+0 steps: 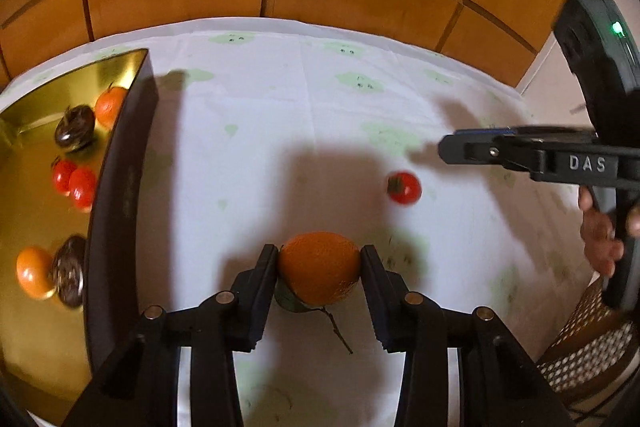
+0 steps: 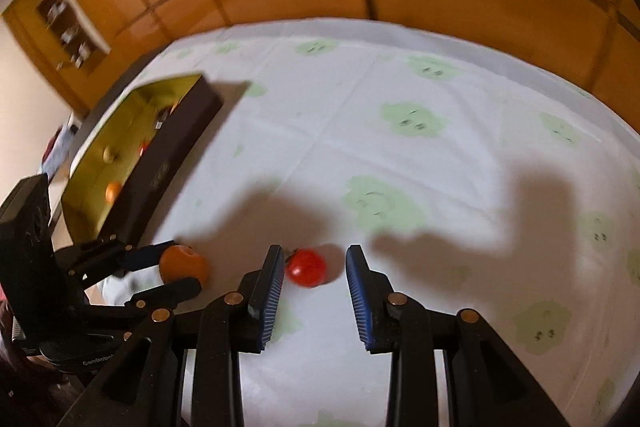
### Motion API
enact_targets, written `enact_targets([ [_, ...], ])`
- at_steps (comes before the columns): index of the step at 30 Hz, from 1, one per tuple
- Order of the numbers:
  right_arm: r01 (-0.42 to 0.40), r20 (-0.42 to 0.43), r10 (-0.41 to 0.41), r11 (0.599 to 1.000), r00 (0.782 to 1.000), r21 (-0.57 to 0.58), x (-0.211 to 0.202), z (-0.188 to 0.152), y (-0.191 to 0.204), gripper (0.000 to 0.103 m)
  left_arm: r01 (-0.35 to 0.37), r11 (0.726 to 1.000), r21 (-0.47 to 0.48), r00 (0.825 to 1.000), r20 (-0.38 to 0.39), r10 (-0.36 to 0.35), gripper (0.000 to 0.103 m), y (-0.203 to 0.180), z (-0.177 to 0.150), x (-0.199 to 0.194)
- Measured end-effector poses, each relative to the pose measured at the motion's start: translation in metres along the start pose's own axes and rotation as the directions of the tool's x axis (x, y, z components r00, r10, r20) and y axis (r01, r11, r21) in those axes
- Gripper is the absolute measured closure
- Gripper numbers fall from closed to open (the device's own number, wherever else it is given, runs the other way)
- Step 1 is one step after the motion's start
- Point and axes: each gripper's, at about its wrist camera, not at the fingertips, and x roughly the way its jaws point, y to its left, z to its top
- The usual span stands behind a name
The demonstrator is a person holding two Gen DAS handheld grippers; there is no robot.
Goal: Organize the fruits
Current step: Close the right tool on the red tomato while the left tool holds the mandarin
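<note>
on the desk (image 1: 280,99), left gripper (image 1: 320,263) clamps the orange (image 1: 320,265); right gripper (image 2: 316,267), apart, straddles the tomato (image 2: 306,267); next, carry both to the tray (image 1: 120,167).

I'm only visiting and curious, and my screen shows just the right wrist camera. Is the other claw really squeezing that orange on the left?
Observer: Yes. In the left wrist view, the left gripper has both pads against the orange.
Operator: Is it just a bare fruit?
Observer: No. A thin twig and a green leaf stick out from under it.
Operator: And what has been sorted so far?
Observer: The gold tray holds two red tomatoes side by side, plus oranges and dark fruits. Its shiny walls may be mirroring some of them.
</note>
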Motion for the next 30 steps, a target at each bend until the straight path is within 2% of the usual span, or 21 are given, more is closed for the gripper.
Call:
enact_targets([
  [12, 0.065, -0.074, -0.073, 0.993, 0.995, -0.102, 0.027, -0.003, 0.019, 0.070, 0.006, 1.000, -0.009, 1.000, 0.021, -0.006, 0.060, 0.002, -0.007, 0.002],
  [20, 0.120, -0.089, -0.137, 0.977, 0.987, -0.176, 0.036, -0.003, 0.027, 0.069, -0.004, 1.000, -0.009, 1.000, 0.005, 0.004, 0.061, 0.000, -0.011, 0.007],
  [24, 0.148, -0.065, -0.166, 0.965, 0.984, -0.218, 0.040, -0.004, 0.031, 0.069, -0.003, 1.000, -0.012, 1.000, 0.004, 0.003, 0.061, 0.001, -0.011, 0.007],
  [25, 0.155, -0.057, -0.172, 0.961, 0.983, -0.229, 0.040, -0.004, 0.033, 0.075, -0.005, 1.000, -0.008, 1.000, 0.005, 0.005, 0.060, 0.000, -0.011, 0.007],
  [30, 0.156, -0.061, -0.177, 0.952, 0.982, -0.262, 0.040, -0.006, 0.036, 0.075, -0.020, 1.000, 0.013, 1.000, 0.010, 0.020, 0.061, -0.003, -0.011, 0.008],
])
